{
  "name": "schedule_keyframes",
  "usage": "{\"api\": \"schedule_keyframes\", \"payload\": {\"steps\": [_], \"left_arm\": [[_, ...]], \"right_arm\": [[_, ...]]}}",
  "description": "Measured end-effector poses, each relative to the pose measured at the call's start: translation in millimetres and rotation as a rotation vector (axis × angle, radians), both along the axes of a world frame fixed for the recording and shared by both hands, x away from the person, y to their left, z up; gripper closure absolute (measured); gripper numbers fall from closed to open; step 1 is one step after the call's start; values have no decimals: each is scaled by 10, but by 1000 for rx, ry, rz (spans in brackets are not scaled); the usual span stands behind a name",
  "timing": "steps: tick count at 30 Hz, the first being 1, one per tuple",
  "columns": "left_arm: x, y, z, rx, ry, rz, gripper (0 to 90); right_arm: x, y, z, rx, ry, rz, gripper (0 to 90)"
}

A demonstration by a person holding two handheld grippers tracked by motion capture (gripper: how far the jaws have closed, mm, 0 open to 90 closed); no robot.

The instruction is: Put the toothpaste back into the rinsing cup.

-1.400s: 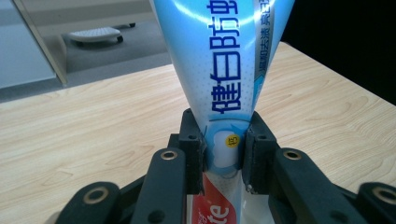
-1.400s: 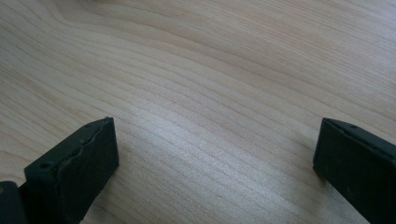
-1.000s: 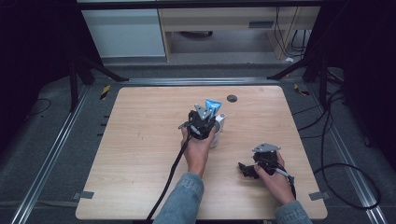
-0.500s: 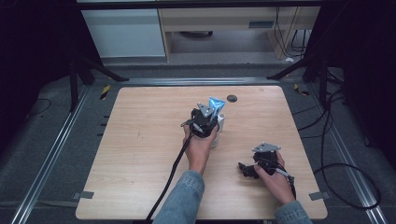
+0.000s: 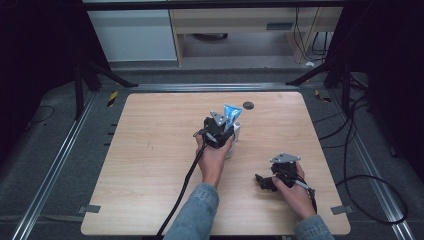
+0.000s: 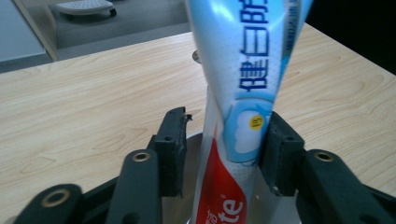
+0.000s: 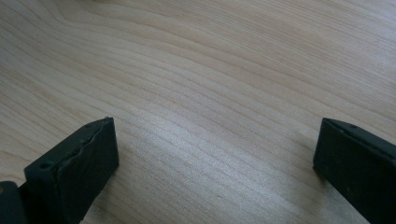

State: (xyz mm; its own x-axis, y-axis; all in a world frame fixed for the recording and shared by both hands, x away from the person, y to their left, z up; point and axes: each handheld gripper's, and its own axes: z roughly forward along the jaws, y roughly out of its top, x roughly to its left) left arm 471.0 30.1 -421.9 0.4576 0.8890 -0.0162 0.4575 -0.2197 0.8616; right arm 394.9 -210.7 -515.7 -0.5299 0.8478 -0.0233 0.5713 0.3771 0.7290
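Standing upright in a white cup (image 5: 235, 131) just past the counter's (image 5: 150, 150) centre, toward one o'clock, the blue-and-white toothpaste tube (image 6: 243, 93) shows dark blue Chinese characters, a small yellow dot and white letters "te" on its red lower band. Left tool (image 5: 220, 131) straddles that tube: its jaws have just been opening, a gap on one side, the other pad close against the tube. Right tool (image 5: 265, 182) rests at five o'clock, jaws wide apart over bare wood.
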Motion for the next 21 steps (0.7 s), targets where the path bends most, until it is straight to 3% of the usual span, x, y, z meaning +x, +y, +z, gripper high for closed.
{"api": "schedule_keyframes", "payload": {"steps": [18, 21], "left_arm": [[-39, 9, 16, 2, -18, 0, 490], [-52, 9, 26, 26, -24, -9, 447]], "right_arm": [[-1, 1, 0, 0, 2, -1, 4], [-1, 1, 0, 1, 2, -1, 3]]}}
